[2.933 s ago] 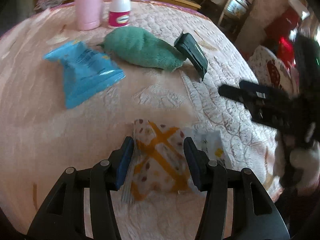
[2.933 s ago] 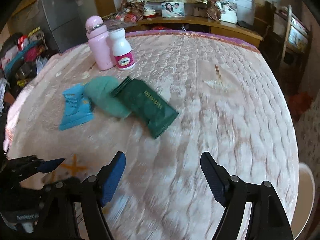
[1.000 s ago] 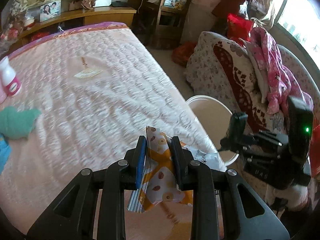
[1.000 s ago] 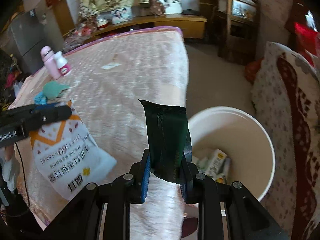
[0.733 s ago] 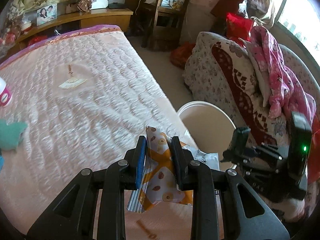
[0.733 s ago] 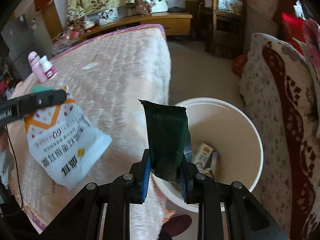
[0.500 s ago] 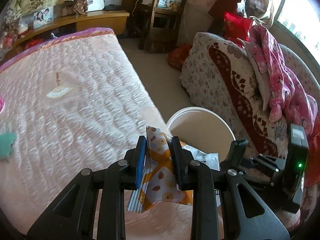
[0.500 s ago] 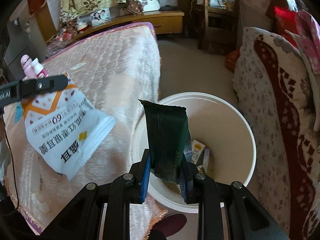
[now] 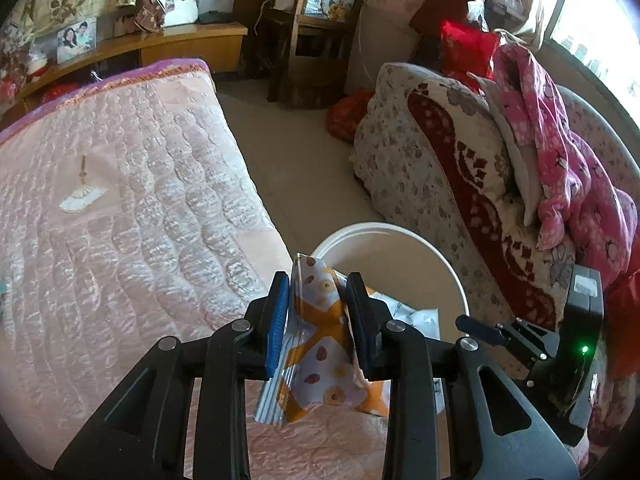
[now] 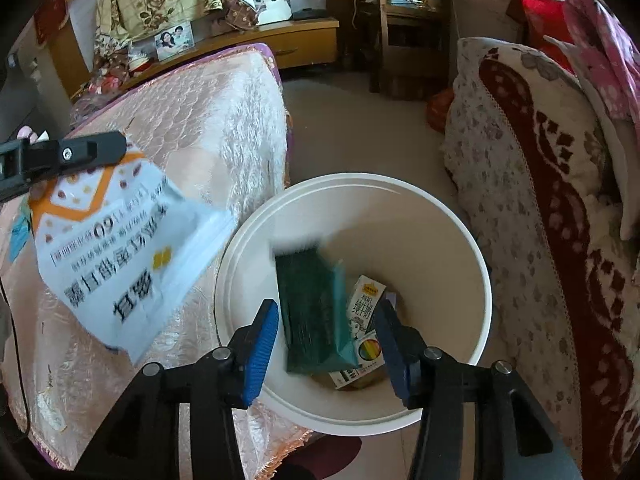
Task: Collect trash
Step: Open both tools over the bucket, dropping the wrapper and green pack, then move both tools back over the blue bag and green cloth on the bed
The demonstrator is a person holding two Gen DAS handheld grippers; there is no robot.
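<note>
The green wrapper hangs blurred in the air between the spread fingers of my right tongs, touching neither pad, inside the mouth of the white bucket. Below it in the bucket lie a milk carton and another small box with coloured stripes, just ahead of my right fingertips. The right tongs are open and hold nothing.

My left tongs are pressed together on the orange-and-white snack bag; the blue pads pinch its upper part and the rest of the bag hangs below the fingers. In the right wrist view the same bag shows its printed white face, hanging to the left of my right tongs, over the edge of the bed beside the bucket rim. In the left wrist view the bucket sits just ahead of and to the right of the left fingertips.

The pink quilted bed stretches ahead and left of both tongs; the bucket stands on the floor against its near corner. To the right of the bucket is a flowered sofa with pink bedding piled on it. Far ahead stand a wooden shelf unit and a low cabinet carrying a framed photograph.
</note>
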